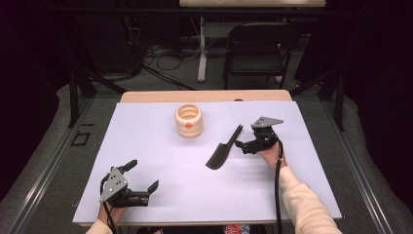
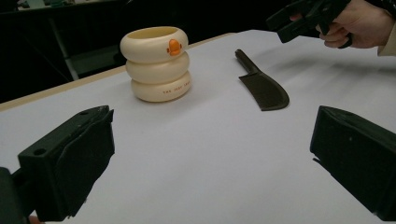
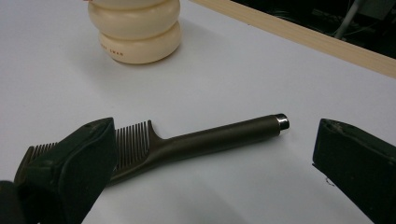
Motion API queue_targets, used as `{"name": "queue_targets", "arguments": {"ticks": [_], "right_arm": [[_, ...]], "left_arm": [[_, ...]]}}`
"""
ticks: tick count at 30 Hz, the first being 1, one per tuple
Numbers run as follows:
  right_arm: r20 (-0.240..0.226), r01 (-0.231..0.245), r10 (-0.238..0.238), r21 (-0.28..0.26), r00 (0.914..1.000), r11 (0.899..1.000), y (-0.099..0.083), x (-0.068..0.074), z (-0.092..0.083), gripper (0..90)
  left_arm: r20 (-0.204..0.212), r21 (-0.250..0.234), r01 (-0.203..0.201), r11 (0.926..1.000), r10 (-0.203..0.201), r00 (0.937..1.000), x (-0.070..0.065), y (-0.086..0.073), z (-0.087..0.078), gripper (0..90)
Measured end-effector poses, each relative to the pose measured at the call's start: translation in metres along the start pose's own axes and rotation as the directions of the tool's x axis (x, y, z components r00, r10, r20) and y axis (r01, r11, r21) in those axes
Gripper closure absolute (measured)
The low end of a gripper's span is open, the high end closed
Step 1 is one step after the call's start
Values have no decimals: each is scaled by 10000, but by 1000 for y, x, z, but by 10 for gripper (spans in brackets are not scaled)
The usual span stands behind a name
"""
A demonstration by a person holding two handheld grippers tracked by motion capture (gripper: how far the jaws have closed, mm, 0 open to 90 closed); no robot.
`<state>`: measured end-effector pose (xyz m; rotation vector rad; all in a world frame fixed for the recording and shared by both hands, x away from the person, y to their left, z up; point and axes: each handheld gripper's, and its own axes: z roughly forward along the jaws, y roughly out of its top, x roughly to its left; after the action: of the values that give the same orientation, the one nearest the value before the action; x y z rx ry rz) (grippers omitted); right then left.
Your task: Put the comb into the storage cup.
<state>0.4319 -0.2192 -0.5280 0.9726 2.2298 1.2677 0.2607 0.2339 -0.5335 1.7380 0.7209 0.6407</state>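
The dark comb (image 1: pixel 221 150) is seen lying flat on the white desk (image 1: pixel 160 161), to the right of and nearer than the cream ringed holder (image 1: pixel 188 120), untouched. The right hand-held gripper (image 1: pixel 248 145) is held just beside the comb's handle with its jaws spread wide, nothing between them. The left hand-held gripper (image 1: pixel 143 175) is parked well apart from the comb, at the near desk edge, likewise gaping. Judged: the approach is under way; grasp, lift and any placement into the holder are left.
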Motion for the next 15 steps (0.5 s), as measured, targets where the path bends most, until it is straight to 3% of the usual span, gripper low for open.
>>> {"name": "queue_targets", "arguments": {"ticks": [10,15], "right_arm": [[37,-112,111,217,9999,9997,6,-7,12,0],[44,-153,152,225,9999,9996,9,-11,18,48]], "left_arm": [[-3,-14,4,10000,-4,10000,0,0,0,1],[-19,-23,26,10000,-26,10000,0,0,0,0]]}}
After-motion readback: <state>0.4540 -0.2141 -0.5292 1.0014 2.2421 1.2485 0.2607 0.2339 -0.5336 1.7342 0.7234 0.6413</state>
